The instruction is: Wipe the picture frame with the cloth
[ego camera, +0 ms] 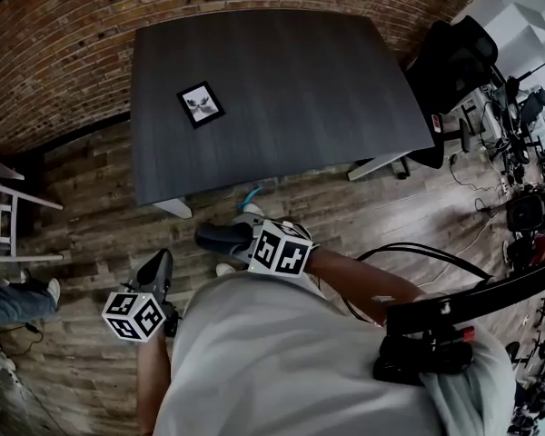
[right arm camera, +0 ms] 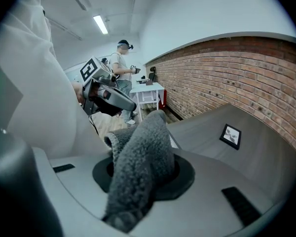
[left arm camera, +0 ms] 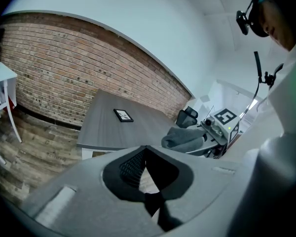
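The right tongs (right arm camera: 140,174) pinching the grey cloth (right arm camera: 144,132), left tongs (left arm camera: 147,168) pressed together and empty — the picture frame (ego camera: 201,104) lies flat near the bench's (ego camera: 300,89) left edge, well apart, likely to skid if wiped unbraced.

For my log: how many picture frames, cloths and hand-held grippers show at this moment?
picture frame: 1
cloth: 1
hand-held grippers: 2, the left hand-held gripper and the right hand-held gripper
Total: 4

A lab-like office: brick wall (ego camera: 73,44), wood floor (ego camera: 91,225), office chair (ego camera: 454,62), loose cables (ego camera: 472,234).
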`<action>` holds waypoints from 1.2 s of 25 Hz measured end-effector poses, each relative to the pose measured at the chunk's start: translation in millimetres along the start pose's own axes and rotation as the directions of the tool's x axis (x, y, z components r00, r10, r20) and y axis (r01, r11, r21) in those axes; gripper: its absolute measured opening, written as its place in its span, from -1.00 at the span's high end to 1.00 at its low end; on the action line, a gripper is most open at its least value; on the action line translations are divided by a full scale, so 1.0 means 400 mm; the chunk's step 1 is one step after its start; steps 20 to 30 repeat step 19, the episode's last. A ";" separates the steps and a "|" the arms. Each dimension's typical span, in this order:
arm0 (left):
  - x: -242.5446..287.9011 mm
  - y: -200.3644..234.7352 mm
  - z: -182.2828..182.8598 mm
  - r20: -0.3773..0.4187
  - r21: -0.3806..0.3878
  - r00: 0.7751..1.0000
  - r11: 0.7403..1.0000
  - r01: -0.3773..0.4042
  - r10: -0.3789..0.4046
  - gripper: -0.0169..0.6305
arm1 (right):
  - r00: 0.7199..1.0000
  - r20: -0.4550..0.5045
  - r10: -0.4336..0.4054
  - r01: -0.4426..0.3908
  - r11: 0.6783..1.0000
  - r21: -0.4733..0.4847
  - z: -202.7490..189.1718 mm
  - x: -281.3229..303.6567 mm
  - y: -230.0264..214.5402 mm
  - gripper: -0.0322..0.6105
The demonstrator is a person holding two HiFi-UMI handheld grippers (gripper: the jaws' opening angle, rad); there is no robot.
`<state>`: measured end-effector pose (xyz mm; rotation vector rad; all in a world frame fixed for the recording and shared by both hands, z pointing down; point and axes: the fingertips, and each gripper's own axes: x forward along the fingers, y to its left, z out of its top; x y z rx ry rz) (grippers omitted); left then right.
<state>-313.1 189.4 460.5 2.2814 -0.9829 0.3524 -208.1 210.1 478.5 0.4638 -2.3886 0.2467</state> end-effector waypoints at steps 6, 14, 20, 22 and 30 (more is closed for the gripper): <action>-0.018 0.013 -0.014 0.001 -0.004 1.000 1.000 -0.008 0.008 0.91 | 1.000 -0.009 0.007 -0.007 1.000 -0.007 0.006 0.012 0.019 0.63; -0.032 0.018 -0.025 0.001 -0.012 1.000 1.000 -0.007 0.007 0.91 | 1.000 -0.015 0.008 -0.008 1.000 -0.011 0.016 0.015 0.034 0.63; -0.029 0.018 -0.036 -0.016 -0.016 1.000 1.000 0.006 -0.006 0.91 | 1.000 -0.020 0.006 -0.006 1.000 0.003 0.019 0.019 0.038 0.63; -0.029 0.018 -0.036 -0.016 -0.016 1.000 1.000 0.006 -0.006 0.91 | 1.000 -0.020 0.006 -0.006 1.000 0.003 0.019 0.019 0.038 0.63; -0.029 0.018 -0.036 -0.016 -0.016 1.000 1.000 0.006 -0.006 0.91 | 1.000 -0.020 0.006 -0.006 1.000 0.003 0.019 0.019 0.038 0.63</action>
